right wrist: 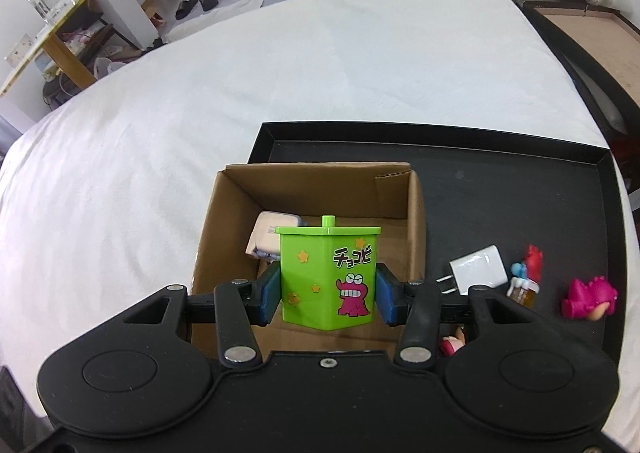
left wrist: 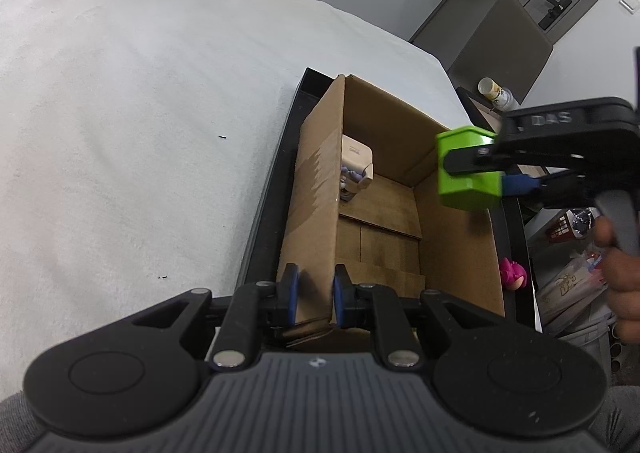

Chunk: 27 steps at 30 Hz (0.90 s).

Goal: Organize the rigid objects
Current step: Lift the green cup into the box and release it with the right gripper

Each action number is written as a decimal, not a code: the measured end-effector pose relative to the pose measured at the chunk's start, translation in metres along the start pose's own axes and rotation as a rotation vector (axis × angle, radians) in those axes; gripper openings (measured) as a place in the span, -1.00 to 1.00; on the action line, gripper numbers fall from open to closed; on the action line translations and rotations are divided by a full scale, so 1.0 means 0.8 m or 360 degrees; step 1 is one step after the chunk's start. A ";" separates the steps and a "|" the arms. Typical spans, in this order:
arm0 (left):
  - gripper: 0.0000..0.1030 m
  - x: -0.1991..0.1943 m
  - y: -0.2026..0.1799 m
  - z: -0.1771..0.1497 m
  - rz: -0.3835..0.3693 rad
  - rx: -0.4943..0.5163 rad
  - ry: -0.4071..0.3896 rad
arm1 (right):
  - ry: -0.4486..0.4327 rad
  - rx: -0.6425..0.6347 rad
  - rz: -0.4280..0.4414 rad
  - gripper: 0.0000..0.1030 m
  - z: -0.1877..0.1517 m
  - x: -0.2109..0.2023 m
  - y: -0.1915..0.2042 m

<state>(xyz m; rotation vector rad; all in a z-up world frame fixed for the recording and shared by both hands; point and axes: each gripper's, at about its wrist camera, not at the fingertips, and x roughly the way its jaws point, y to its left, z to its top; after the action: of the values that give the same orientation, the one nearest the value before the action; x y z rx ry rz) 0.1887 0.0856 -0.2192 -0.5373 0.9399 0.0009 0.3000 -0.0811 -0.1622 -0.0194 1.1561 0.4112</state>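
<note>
Blue-padded fingers (right wrist: 269,295) of the right gripper (right wrist: 327,295) clamp the green container (right wrist: 329,277) by its two opposite side walls, about halfway up its height. It hangs upright, clear of any surface, above the open cardboard box (right wrist: 416,221), near the box's right wall as the left wrist view shows it.

Left gripper (left wrist: 313,295) is closed on the near wall of the cardboard box (left wrist: 312,189), one pad on each face, which steadies the box inside the black tray (right wrist: 440,145).

Procedure for the step in hand, judged from this position:
1. Keep the left grip firm so the box cannot slide.
2. Move the container toward the free floor area, away from the cream block (right wrist: 267,237) that lies against the far left of the box floor.
3. Lower vertically until the base seats, then part the fingers. Releasing early may tip it, since it appears taller than it is wide.

Description of the container: bright green moulded plastic, faceted walls tapering slightly toward the base, a flat lid with an overhanging rim and a short central peg. One face carries yellow stars, black Japanese lettering and a pink cartoon crocodile. It appears rigid and smooth; the pads seem adequate to hold it.

Remaining on the tray: a white plug adapter (right wrist: 476,265), a pink figurine (right wrist: 588,299) and other small figures.
</note>
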 end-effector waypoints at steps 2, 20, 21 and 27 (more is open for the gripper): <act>-0.68 0.000 0.001 0.000 -0.0004 -0.0006 -0.0001 | 0.0016 -0.0006 -0.0012 -0.09 0.001 0.009 0.002; -0.66 0.003 0.003 -0.001 -0.0025 -0.0006 0.0008 | 0.0015 -0.0137 -0.0114 -0.07 -0.007 0.046 0.019; -0.65 0.004 0.002 -0.001 -0.0020 -0.0003 0.0008 | 0.0009 -0.0137 -0.0107 -0.07 -0.007 0.044 0.018; -0.65 0.005 -0.002 0.001 0.0002 0.0006 0.0011 | -0.0035 -0.0130 -0.0060 -0.07 -0.011 0.023 0.010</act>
<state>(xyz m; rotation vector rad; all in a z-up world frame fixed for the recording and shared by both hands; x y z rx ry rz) 0.1919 0.0837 -0.2217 -0.5332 0.9466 -0.0016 0.2958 -0.0698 -0.1804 -0.1070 1.1153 0.4241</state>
